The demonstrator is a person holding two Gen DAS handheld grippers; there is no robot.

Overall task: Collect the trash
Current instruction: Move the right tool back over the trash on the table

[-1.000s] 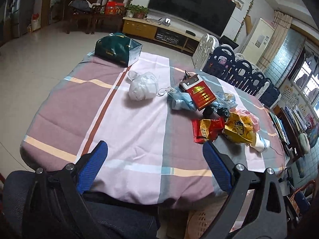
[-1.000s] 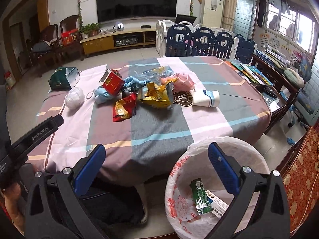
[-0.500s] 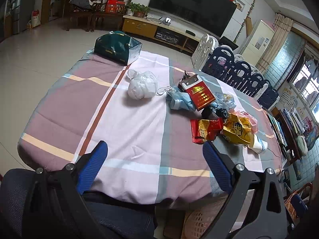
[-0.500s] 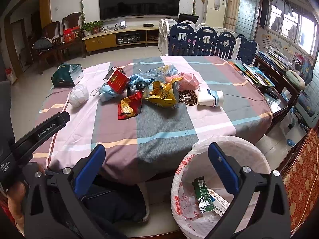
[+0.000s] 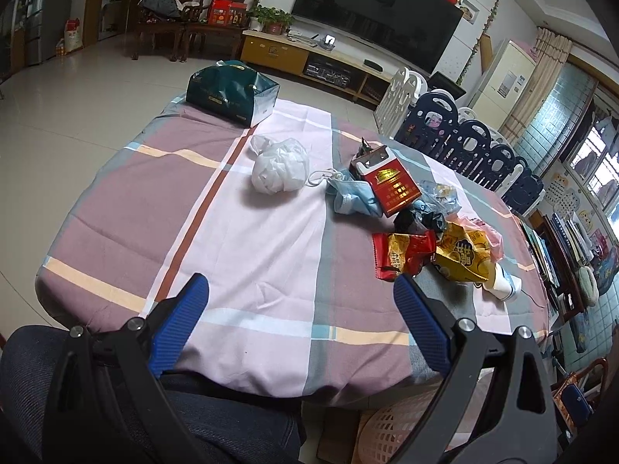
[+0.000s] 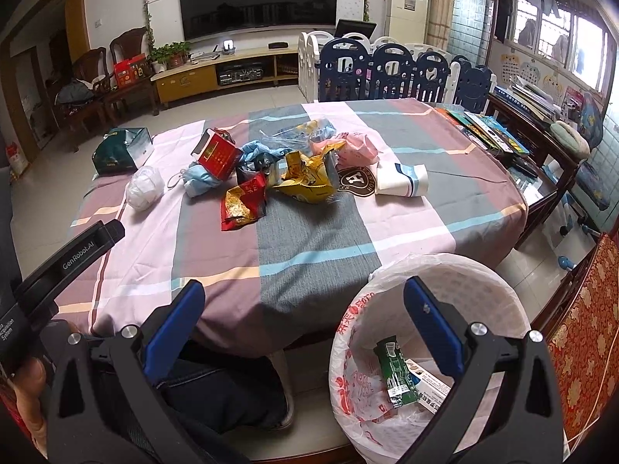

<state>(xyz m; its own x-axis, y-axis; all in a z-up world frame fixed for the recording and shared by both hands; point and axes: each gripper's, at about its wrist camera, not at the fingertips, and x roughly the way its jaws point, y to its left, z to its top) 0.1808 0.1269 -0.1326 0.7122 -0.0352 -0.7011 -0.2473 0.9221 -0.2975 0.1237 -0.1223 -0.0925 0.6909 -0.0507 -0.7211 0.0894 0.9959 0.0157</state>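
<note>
Both claws, left point(image 5: 300, 301) and right point(image 6: 303, 305), are spread wide and empty. Trash pile point(image 6: 286, 170) sits well ahead of us on the surface point(image 6: 309, 239), bin point(image 6: 483, 290) just under the right claw. Looks like we're between picks; next we reach forward for the red wrapper point(image 6: 244, 203).

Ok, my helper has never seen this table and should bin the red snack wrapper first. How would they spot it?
On the striped tablecloth, find the trash heap in the middle. The red snack wrapper lies at its near edge, touching the yellow bag. It is flat, crinkled, red and gold, unlike the rigid red box behind.
</note>
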